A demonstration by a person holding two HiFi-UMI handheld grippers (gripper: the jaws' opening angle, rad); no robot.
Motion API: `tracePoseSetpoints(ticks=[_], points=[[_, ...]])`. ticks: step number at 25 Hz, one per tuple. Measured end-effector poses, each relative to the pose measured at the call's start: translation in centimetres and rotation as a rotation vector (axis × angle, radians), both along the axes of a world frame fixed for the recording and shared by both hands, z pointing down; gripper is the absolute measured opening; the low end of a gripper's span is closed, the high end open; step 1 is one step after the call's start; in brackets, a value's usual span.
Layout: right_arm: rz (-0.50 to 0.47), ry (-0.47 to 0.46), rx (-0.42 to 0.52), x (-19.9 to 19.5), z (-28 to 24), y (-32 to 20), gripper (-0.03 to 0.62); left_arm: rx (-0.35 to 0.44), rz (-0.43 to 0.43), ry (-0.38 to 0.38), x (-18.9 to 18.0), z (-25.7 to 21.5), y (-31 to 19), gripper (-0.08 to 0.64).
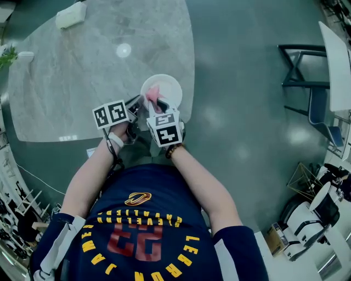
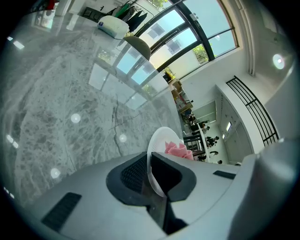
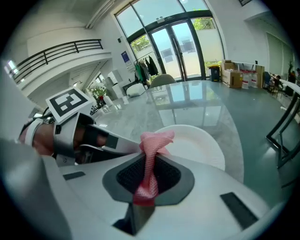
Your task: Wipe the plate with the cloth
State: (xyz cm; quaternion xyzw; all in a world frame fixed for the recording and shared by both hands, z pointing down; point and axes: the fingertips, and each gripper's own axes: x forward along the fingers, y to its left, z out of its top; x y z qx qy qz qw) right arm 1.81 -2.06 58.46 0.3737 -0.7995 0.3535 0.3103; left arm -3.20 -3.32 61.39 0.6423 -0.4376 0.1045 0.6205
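A white plate (image 1: 167, 88) is held just above the near right edge of the marble table (image 1: 82, 71). My left gripper (image 1: 138, 104) is shut on the plate's rim (image 2: 151, 173), which stands edge-on between its jaws. A pink mesh cloth (image 3: 152, 150) is pinched in my right gripper (image 1: 159, 104), its bunched top resting on the plate (image 3: 197, 145). In the left gripper view the cloth (image 2: 177, 151) shows pink behind the plate. In the head view the cloth (image 1: 152, 93) lies on the plate's near left part.
A white box (image 1: 71, 15) and a small white object (image 1: 24, 56) lie at the table's far left. A dark chair (image 1: 307, 82) and a white tabletop (image 1: 335, 60) stand at the right. Beyond the table's right edge is grey floor (image 1: 241, 110).
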Motion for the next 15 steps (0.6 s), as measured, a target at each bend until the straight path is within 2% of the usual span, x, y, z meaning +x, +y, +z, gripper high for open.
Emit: tracePoseSetpoints(ticks=[6, 15], points=[[-0.07, 0.029, -0.025, -2.3, 1.1, 1.3, 0.041, -0.004, -0.025, 0.021, -0.8, 0.1, 0.3, 0.032], [-0.022, 0.049, -0.034, 0.8, 1.6, 1.1, 0.041, -0.005, -0.007, 0.006, -0.8, 0.0, 0.2, 0.032]])
